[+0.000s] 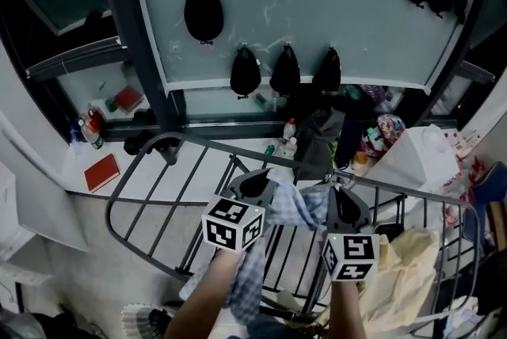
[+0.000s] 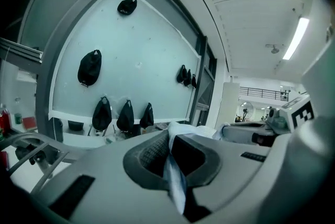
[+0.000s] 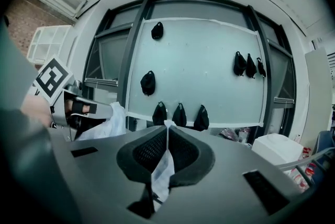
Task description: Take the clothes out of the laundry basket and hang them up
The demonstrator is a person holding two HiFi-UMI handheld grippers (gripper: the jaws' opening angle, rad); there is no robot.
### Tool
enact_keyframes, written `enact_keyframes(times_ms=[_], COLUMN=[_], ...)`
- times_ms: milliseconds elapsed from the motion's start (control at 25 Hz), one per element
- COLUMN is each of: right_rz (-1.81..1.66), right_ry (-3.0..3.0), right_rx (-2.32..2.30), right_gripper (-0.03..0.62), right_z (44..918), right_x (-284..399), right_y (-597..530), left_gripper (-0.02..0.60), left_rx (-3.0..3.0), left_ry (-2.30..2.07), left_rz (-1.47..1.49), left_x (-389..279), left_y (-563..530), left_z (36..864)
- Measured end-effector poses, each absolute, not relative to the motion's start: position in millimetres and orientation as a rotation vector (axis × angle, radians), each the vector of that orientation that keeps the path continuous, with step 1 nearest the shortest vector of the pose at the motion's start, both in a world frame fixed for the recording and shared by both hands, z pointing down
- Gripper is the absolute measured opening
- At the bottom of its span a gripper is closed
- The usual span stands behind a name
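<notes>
A blue-and-white checked shirt (image 1: 291, 207) hangs between my two grippers above the grey metal drying rack (image 1: 150, 159). My left gripper (image 1: 255, 185) is shut on one part of the cloth, which shows as a pale strip (image 2: 171, 170) pinched between its dark pads. My right gripper (image 1: 342, 203) is shut on another part, and a fold of the same fabric (image 3: 163, 168) sticks out between its jaws. The rest of the shirt trails down past my left arm (image 1: 245, 282). The laundry basket is not in view.
Behind the rack a frosted glass panel (image 1: 317, 5) carries several black bags (image 1: 203, 10) on hooks. A pale yellow garment (image 1: 404, 270) hangs on the rack's right side. A white bin (image 1: 420, 159), bottles (image 1: 289, 131) and a red book (image 1: 101, 172) lie around.
</notes>
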State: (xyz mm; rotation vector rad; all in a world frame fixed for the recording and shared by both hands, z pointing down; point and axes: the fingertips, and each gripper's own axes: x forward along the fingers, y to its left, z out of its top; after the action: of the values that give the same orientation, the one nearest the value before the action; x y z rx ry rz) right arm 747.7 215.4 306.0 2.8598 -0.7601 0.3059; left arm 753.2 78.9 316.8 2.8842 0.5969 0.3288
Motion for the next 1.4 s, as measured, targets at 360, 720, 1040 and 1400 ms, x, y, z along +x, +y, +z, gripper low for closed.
enact_keyframes(times_ms=[360,720,1040,1400], right_rz=[0.561,0.703,0.568,0.257], right_ry=[-0.693,-0.68,-0.66,-0.787], right_rx=[2.781,2.769,2.871,2.984], right_gripper=[0.018,0.198,0.218,0.127], right_z=[357,373,342,286], right_x=[756,744,714,630], right_y=[220,226,236,236], left_gripper=[0.029,0.242,0.242,0.13], left_rx=[2.88,2.79,2.856,2.927], left_ry=[0.602,0.706,0.613,0.633], left_rz=[0.692,0.877,0.597,0.227], left_x=[754,729,700,619], left_y=[81,87,73,84], left_z=[388,405,362,294])
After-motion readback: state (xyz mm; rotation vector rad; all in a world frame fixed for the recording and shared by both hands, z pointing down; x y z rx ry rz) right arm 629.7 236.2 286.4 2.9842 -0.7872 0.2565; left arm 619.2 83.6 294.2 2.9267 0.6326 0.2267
